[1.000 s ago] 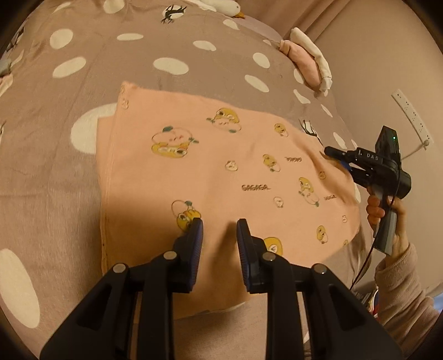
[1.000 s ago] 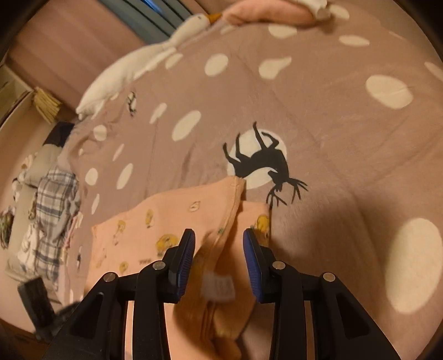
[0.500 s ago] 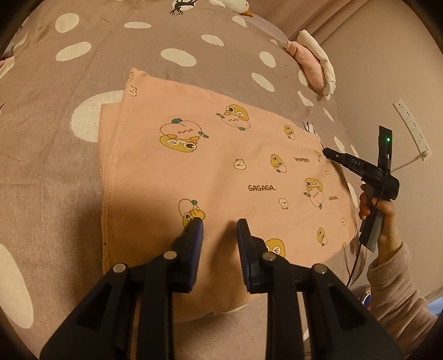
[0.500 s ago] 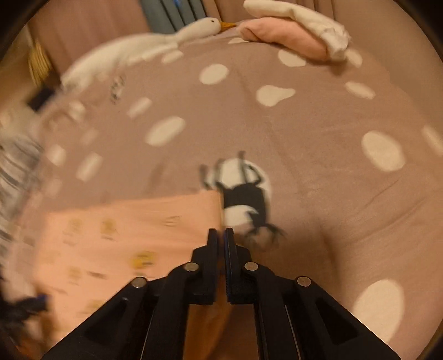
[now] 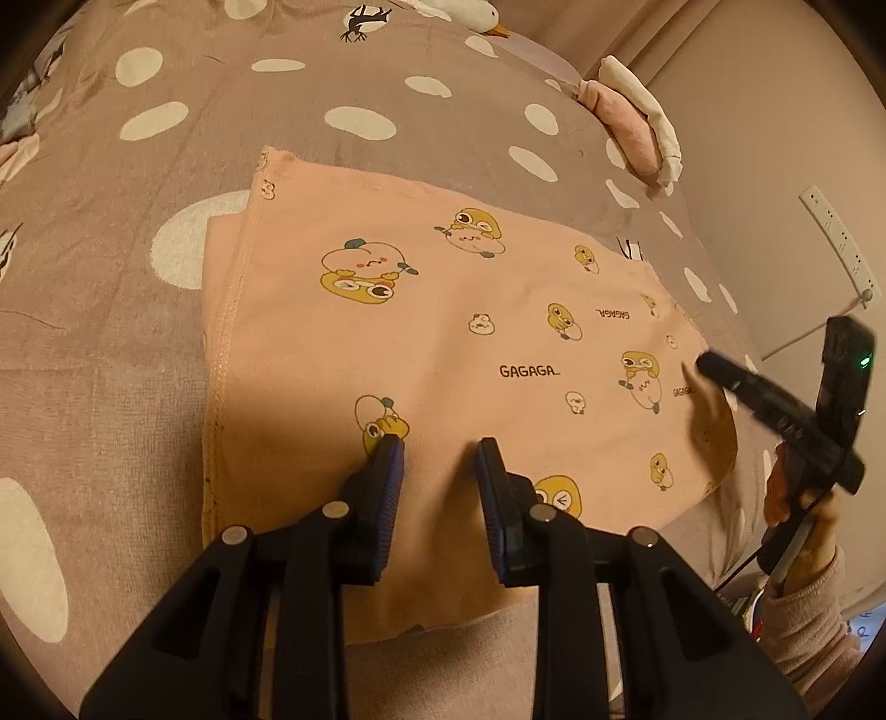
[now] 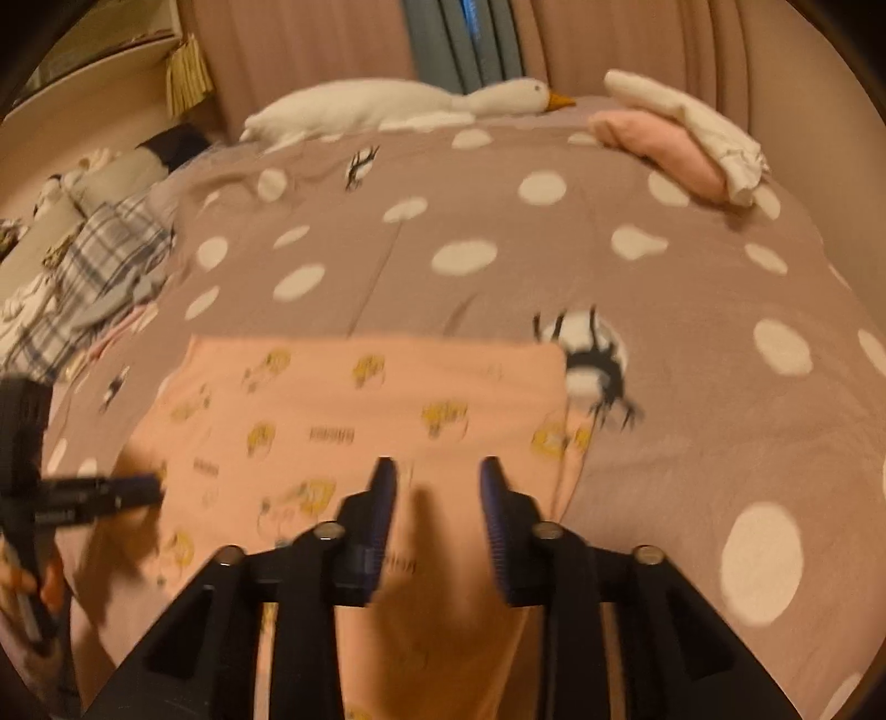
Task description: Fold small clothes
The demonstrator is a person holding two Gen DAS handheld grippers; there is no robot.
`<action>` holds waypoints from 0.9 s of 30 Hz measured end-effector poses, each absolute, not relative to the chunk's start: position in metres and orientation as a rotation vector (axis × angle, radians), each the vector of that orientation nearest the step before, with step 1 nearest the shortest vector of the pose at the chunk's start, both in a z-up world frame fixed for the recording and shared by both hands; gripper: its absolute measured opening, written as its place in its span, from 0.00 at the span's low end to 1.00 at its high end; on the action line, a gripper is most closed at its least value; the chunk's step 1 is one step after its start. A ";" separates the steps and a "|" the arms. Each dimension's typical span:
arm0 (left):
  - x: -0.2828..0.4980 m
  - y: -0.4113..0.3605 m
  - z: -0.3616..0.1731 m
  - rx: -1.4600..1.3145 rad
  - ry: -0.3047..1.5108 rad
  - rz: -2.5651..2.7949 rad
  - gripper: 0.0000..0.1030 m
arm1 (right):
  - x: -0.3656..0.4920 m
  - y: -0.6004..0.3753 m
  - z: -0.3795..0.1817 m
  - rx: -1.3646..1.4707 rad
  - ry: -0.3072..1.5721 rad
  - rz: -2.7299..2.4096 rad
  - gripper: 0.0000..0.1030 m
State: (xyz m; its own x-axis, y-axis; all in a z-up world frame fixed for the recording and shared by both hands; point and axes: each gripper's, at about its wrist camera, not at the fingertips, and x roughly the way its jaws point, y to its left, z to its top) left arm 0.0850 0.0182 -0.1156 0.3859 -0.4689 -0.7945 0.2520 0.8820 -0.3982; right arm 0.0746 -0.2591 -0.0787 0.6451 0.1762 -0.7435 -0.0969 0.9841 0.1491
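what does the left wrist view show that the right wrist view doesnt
Only the left wrist view shows the white power strip on the wall and the readable GAGAGA print. Only the right wrist view shows the whole goose plush, the plaid clothes and the curtains. Both show the peach garment on the spotted bedspread, the folded pink and white pile, and both hand-held grippers open.

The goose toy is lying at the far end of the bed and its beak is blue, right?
Not quite. The goose toy does lie at the far end of the bed, but its beak is orange, not blue. The right wrist view shows it.
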 end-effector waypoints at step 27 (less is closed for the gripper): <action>0.092 0.019 -0.083 -0.206 0.923 -0.408 0.38 | 0.035 -0.221 -0.093 0.149 0.866 0.211 0.31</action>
